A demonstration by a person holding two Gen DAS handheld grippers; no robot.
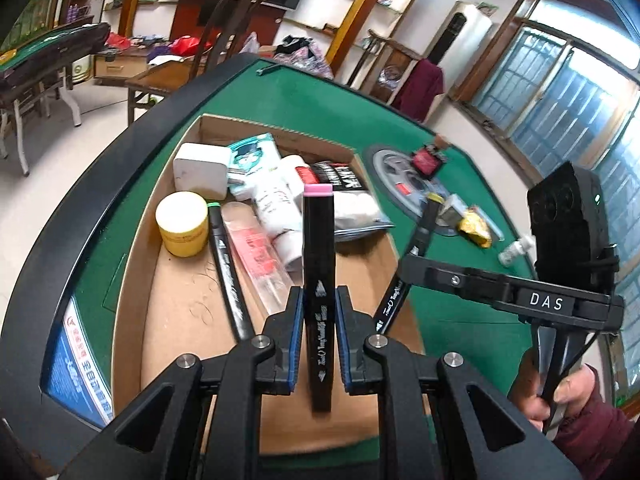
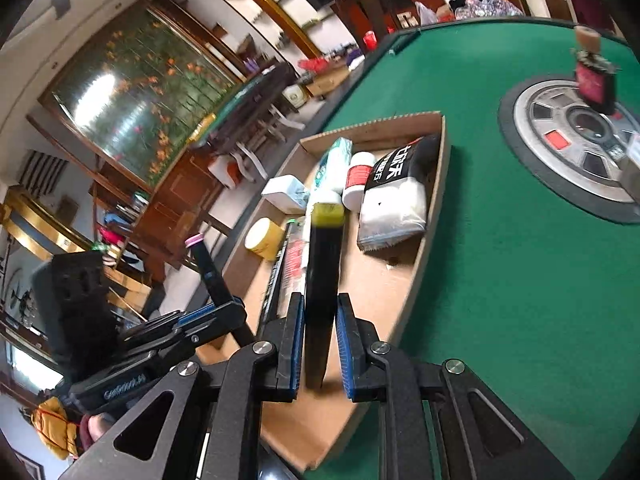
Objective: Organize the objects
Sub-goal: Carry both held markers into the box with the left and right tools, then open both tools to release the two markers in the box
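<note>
In the left wrist view my left gripper is shut on a black marker with a pink cap, held above the open cardboard box. To its right, my right gripper is shut on a second black marker with a yellow cap, at the box's right edge. The right wrist view shows that gripper clamped on the yellow-capped marker over the box. The left gripper with the pink-capped marker is at the left there.
The box holds a white charger, a yellow jar, a green-capped marker, tubes and a black-and-white packet. On the green table are a round centre dial, a small red bottle, a yellow wrapper and a small white bottle.
</note>
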